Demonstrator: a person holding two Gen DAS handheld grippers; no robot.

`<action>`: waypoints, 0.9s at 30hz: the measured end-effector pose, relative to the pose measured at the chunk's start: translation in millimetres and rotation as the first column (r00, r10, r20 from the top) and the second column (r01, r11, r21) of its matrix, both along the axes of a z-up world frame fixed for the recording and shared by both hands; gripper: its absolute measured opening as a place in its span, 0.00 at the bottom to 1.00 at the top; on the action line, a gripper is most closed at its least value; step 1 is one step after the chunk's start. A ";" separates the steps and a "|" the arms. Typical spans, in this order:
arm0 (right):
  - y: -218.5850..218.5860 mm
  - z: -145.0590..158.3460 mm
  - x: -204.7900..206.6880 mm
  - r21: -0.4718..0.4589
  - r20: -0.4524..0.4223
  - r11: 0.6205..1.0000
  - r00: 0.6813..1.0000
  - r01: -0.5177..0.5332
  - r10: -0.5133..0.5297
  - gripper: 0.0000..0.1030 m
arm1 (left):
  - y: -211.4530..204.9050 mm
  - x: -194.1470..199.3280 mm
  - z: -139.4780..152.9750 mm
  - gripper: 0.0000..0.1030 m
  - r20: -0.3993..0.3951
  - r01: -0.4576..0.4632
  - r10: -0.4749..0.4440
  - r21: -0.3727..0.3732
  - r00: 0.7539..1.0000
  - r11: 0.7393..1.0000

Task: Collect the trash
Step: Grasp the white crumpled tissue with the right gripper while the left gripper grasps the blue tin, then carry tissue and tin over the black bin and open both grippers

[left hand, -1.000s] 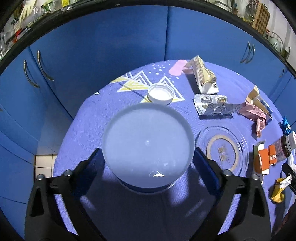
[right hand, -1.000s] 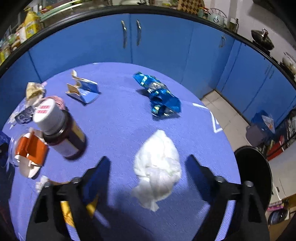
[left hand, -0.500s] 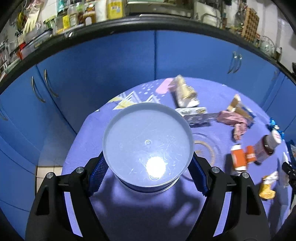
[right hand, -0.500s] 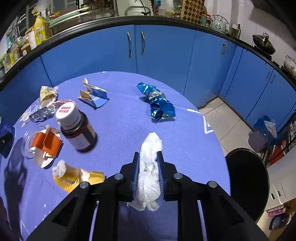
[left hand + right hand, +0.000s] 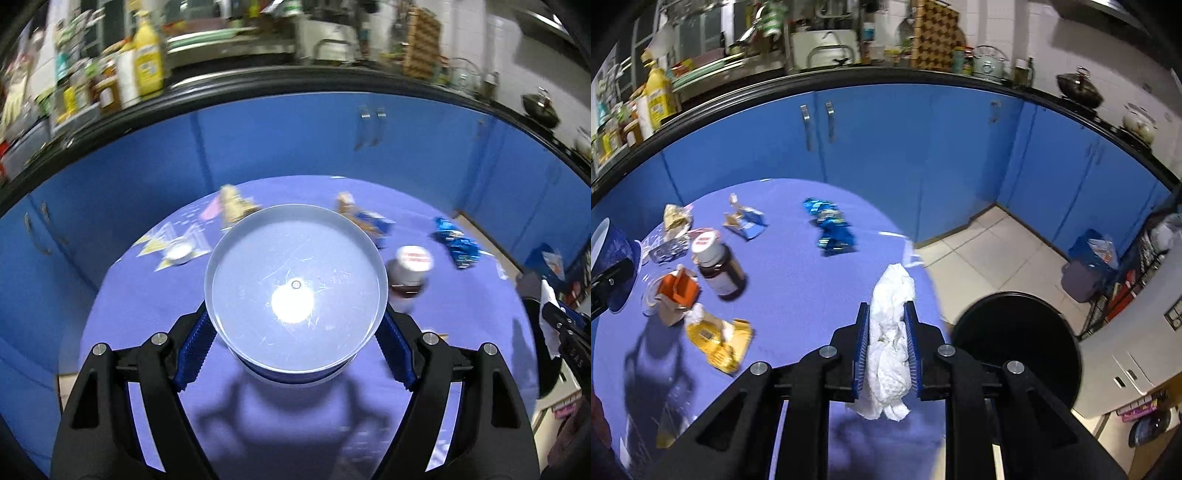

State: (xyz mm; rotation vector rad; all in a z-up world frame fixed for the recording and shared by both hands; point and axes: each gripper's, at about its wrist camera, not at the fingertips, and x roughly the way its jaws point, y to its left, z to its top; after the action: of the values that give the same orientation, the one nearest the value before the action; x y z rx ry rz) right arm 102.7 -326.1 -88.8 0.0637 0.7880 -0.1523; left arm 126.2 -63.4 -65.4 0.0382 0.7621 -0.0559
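Observation:
My left gripper (image 5: 295, 343) is shut on a blue cup with a pale inside (image 5: 295, 280) and holds it above the round purple table (image 5: 147, 295). My right gripper (image 5: 886, 343) is shut on a crumpled white tissue (image 5: 890, 332), held near the table's right edge beside a black round bin (image 5: 1015, 343) on the floor. The cup and the left gripper show at the left edge of the right wrist view (image 5: 609, 258).
On the table lie a brown medicine bottle (image 5: 718, 266), an orange box (image 5: 677, 288), a yellow wrapper (image 5: 716, 339), a blue foil wrapper (image 5: 833, 229), a torn blue carton (image 5: 746, 221) and a white lid (image 5: 179, 253). Blue cabinets (image 5: 923, 147) ring the table.
Both grippers closed on their objects and lifted: the left raised the cup, the right took the tissue and carried it toward the bin. Both views swung to the right.

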 end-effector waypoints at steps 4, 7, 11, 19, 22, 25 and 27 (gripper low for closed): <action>-26.8 1.8 -15.4 -0.020 0.012 0.999 0.999 0.043 -0.043 0.18 | -44.1 -5.5 7.2 0.76 0.018 0.090 -0.091 0.015 0.996 0.996; -45.4 4.3 -26.2 -0.056 0.032 0.995 0.996 0.084 -0.082 0.18 | -77.7 -11.1 12.7 0.76 0.036 0.157 -0.158 0.024 0.987 0.987; -74.1 8.1 -36.1 -0.071 0.048 0.988 0.990 0.135 -0.132 0.21 | -117.3 -16.9 21.3 0.76 0.056 0.235 -0.236 0.030 0.970 0.972; -114.4 9.0 -45.5 -0.084 0.075 0.978 0.980 0.189 -0.183 0.84 | -183.7 -22.7 24.0 0.76 0.055 0.334 -0.336 0.039 0.940 0.942; -122.6 14.7 -56.2 -0.102 0.129 0.971 0.971 0.214 -0.201 0.91 | -207.8 -24.7 25.2 0.76 0.059 0.371 -0.374 0.053 0.926 0.927; -133.8 11.9 -57.8 -0.128 0.116 0.961 0.966 0.245 -0.231 0.91 | -228.2 -23.4 25.9 0.76 0.056 0.405 -0.408 0.054 0.911 0.913; -139.8 10.2 -59.5 -0.121 0.109 0.960 0.964 0.254 -0.242 0.91 | -244.1 -24.8 26.3 0.76 0.054 0.431 -0.434 0.050 0.899 0.901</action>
State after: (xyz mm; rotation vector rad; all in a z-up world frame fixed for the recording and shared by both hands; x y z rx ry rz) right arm 43.2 -465.9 -78.6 0.0421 0.6730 -0.4376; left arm 101.3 -307.5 -39.1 0.2442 0.6787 -0.4642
